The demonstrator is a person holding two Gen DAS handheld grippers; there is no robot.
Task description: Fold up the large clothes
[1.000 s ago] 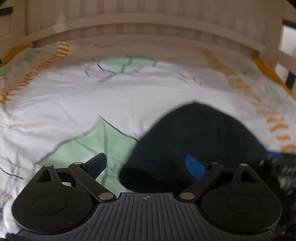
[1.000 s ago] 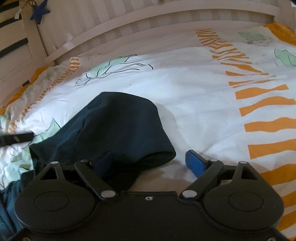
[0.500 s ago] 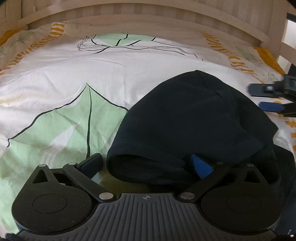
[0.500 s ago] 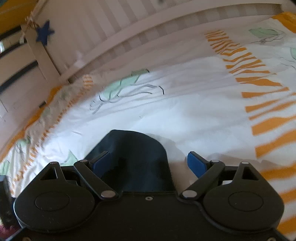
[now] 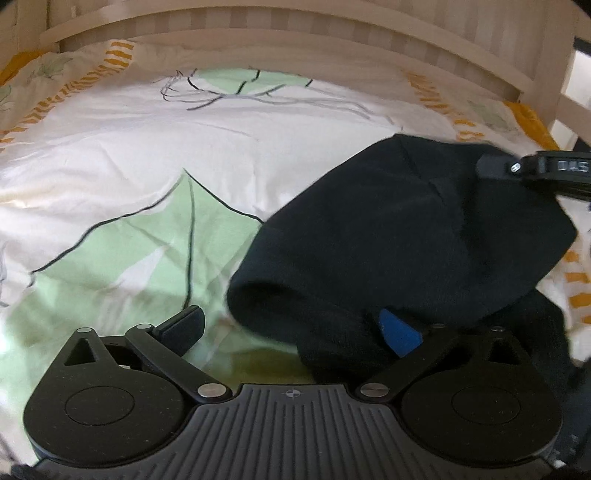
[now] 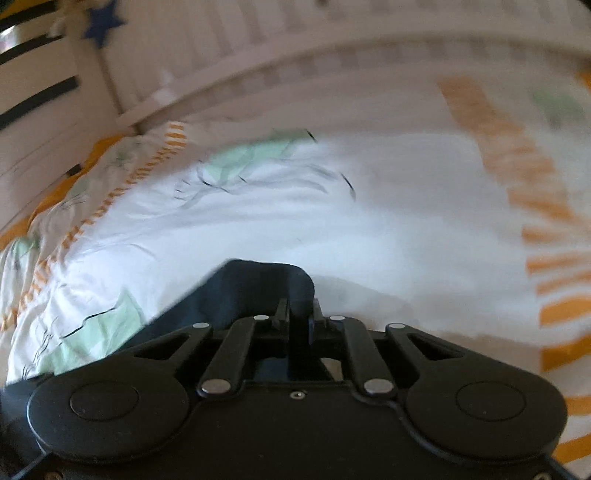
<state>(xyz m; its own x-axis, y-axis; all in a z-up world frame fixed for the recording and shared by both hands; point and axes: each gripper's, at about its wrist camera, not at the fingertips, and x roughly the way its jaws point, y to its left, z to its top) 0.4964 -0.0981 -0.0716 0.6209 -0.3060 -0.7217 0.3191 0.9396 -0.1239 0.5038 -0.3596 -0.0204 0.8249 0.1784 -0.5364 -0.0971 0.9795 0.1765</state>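
Observation:
A dark navy garment point(image 5: 399, 236) lies on the bed, its hood-like end raised at the right of the left wrist view. My left gripper point(image 5: 291, 328) is open; the garment's rolled edge lies between its fingers, over the blue right pad point(image 5: 397, 330). My right gripper point(image 6: 298, 317) is shut on the top edge of the garment point(image 6: 258, 284), and its body shows at the far right of the left wrist view point(image 5: 546, 171), holding the cloth up.
The bed cover point(image 5: 155, 177) is white with green leaf prints and orange stripes. A pale slatted bed rail point(image 5: 295, 37) runs along the far side. A blue star point(image 6: 101, 22) hangs on the rail at upper left.
My right gripper has closed on the garment's edge; it was open before. The garment's far end has lifted. My left gripper has shifted left, staying open around the near edge.

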